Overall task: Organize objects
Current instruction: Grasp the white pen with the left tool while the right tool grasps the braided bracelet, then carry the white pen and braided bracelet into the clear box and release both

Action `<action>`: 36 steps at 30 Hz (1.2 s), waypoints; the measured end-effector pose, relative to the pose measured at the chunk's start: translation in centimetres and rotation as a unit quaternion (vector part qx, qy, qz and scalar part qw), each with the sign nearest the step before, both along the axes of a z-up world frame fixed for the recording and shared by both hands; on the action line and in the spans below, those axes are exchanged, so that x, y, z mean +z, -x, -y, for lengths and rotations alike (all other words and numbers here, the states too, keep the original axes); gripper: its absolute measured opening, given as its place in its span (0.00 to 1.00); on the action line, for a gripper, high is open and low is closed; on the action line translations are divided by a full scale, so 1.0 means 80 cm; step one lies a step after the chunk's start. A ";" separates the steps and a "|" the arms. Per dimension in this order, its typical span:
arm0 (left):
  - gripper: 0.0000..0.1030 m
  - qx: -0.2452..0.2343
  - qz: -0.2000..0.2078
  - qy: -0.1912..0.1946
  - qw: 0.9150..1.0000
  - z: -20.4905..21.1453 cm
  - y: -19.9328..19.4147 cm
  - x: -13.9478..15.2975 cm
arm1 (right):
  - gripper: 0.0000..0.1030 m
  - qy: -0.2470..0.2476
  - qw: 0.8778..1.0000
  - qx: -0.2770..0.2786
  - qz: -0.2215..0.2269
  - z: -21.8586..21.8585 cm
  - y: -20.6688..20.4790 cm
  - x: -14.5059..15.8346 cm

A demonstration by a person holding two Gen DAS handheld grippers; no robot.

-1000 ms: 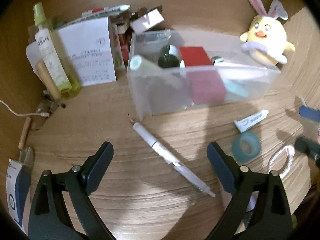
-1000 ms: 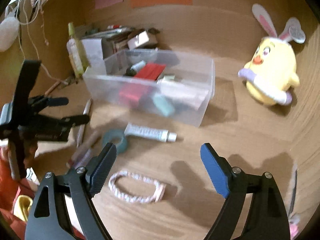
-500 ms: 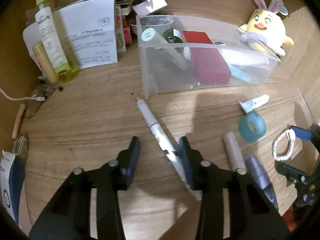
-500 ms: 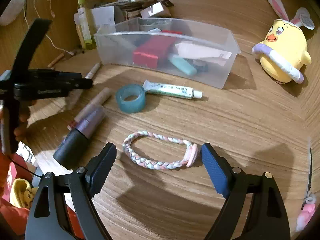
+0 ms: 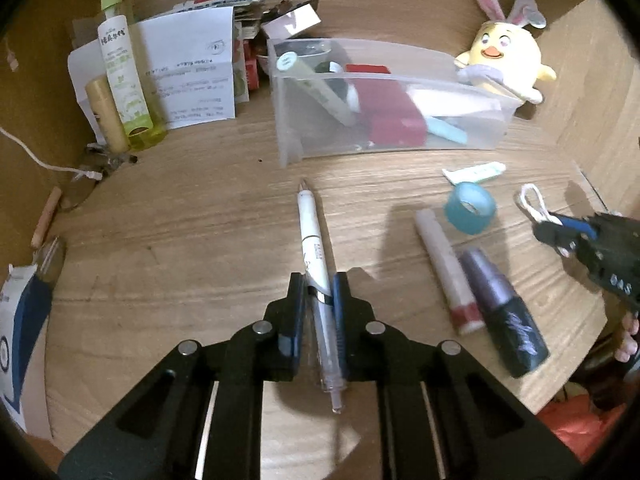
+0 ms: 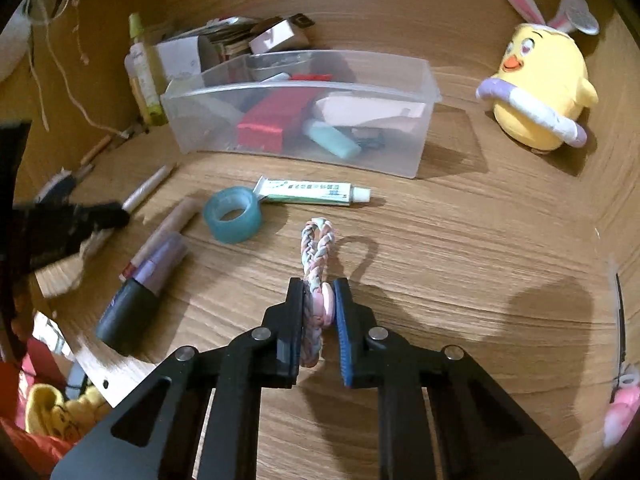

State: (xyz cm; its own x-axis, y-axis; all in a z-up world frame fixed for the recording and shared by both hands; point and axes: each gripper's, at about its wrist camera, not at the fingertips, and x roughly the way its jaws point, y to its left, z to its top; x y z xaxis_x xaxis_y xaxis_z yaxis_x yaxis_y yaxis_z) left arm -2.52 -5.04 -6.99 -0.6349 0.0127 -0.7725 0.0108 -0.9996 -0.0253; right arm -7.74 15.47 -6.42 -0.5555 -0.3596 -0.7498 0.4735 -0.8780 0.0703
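My left gripper (image 5: 318, 286) is shut on a white pen (image 5: 311, 236), which points toward the clear plastic bin (image 5: 288, 136). My right gripper (image 6: 319, 294) is shut on a braided pastel bracelet (image 6: 316, 252) and holds it above the wooden table; it also shows in the left wrist view (image 5: 534, 202). The bin (image 6: 416, 148) holds a red box (image 6: 272, 120), a teal tube and papers. A teal tape roll (image 6: 233, 219), a white ointment tube (image 6: 312, 193), a beige stick (image 5: 442, 264) and a purple-black tube (image 5: 504, 312) lie on the table.
A yellow chick plush (image 6: 540, 92) stands at the back right. A green spray bottle (image 5: 122, 76), a folded paper (image 5: 188, 76) and small boxes crowd the back left. A white cable (image 5: 36, 156) runs along the left edge.
Both grippers have closed: the left on the pen, the right on the bracelet, which now hangs upright off the table.
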 end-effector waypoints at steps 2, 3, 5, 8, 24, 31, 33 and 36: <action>0.13 0.001 -0.010 0.000 1.000 -0.004 -0.006 0.005 | 0.13 0.009 1.000 -0.003 -0.004 -0.004 0.001 0.007; 0.13 0.002 -0.018 -0.003 1.000 -0.006 -0.008 0.011 | 0.13 0.013 1.000 -0.005 -0.008 -0.005 0.002 0.011; 0.12 0.000 -0.029 -0.007 1.000 -0.007 -0.008 0.020 | 0.13 0.022 1.000 -0.010 -0.020 -0.006 0.003 0.022; 0.12 -0.005 -0.048 -0.008 0.999 -0.013 -0.011 0.034 | 0.13 0.044 0.998 -0.012 -0.033 -0.008 0.006 0.038; 0.13 -0.027 -0.038 -0.023 0.999 -0.020 0.011 0.053 | 0.13 0.066 0.995 -0.008 -0.073 0.003 0.022 0.077; 0.32 -0.040 0.030 -0.060 0.997 -0.026 0.028 0.011 | 0.13 0.070 0.996 -0.007 -0.061 0.001 0.031 0.070; 0.32 -0.044 0.034 -0.048 0.997 -0.032 0.033 0.006 | 0.13 0.066 0.996 -0.006 -0.063 0.003 0.034 0.070; 0.30 -0.049 0.029 -0.025 0.998 -0.038 0.040 0.004 | 0.13 0.061 0.996 -0.006 -0.069 0.005 0.043 0.073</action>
